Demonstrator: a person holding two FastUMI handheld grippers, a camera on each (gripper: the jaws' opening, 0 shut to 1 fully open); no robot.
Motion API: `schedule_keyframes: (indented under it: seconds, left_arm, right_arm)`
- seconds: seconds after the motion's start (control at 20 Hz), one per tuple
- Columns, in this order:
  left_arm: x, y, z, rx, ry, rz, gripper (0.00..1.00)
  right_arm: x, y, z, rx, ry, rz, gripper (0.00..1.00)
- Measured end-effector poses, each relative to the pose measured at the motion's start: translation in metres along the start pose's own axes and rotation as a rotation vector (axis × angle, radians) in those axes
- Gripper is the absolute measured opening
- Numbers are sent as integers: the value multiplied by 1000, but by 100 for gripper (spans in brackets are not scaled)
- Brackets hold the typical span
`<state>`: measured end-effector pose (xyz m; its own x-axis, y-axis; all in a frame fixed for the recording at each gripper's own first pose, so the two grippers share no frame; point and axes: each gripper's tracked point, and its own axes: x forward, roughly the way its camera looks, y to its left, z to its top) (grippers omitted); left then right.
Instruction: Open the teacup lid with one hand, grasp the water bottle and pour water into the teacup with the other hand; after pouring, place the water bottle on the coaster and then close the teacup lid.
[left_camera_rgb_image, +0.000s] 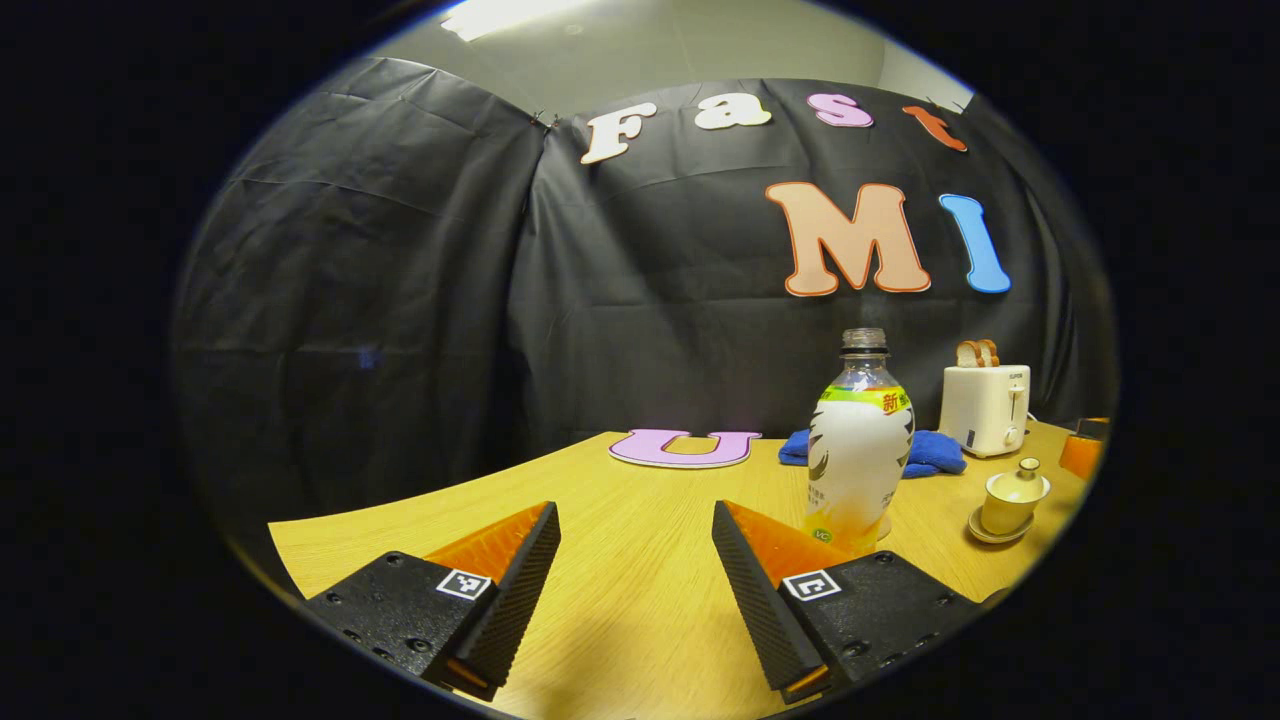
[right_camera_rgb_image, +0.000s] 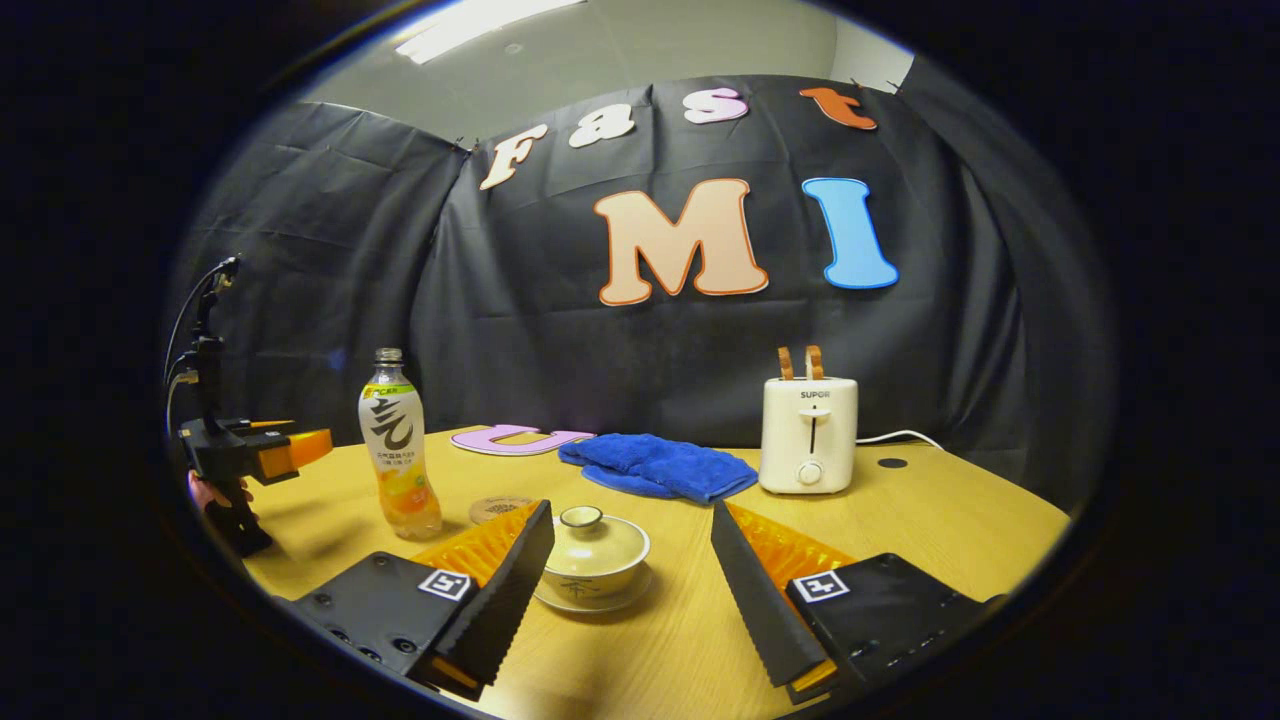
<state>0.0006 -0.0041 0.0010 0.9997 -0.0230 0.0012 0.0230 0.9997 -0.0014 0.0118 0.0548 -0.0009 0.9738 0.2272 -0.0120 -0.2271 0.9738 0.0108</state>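
Left gripper: jaws wide apart, holding nothing, low over the tabletop. Bottle stands upright just ahead and right of its right finger, cap off. Right gripper: jaws wide apart, holding nothing. Teacup sits on its saucer between and just ahead of the fingers, nearer the left one, lid on. Coaster lies flat beside the bottle, between bottle and teacup. Blue cloth and toaster at the rear, apart from the teacup.
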Motion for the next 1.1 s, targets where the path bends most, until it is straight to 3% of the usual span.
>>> schedule_keyframes:
  seconds: [0.05,0.3,0.35,0.4,0.8,1.1]
  left_arm:
    - [0,0,0,0,0,-1,89]
    - [0,-1,0,0,0,-4,90]
    - [0,-1,0,0,1,-4,90]
    - [0,0,0,0,1,-4,90]
    - [0,-1,0,-2,1,-8,89]
    - [0,-1,0,-2,2,-8,90]
  right_arm:
    - [3,3,-1,0,3,9,100]
    - [30,24,-10,1,57,49,99]
    - [36,28,-12,-1,67,54,95]
    - [39,31,-12,-2,74,60,100]
    - [62,40,-25,-4,136,75,92]
    - [63,37,-29,-10,174,56,63]
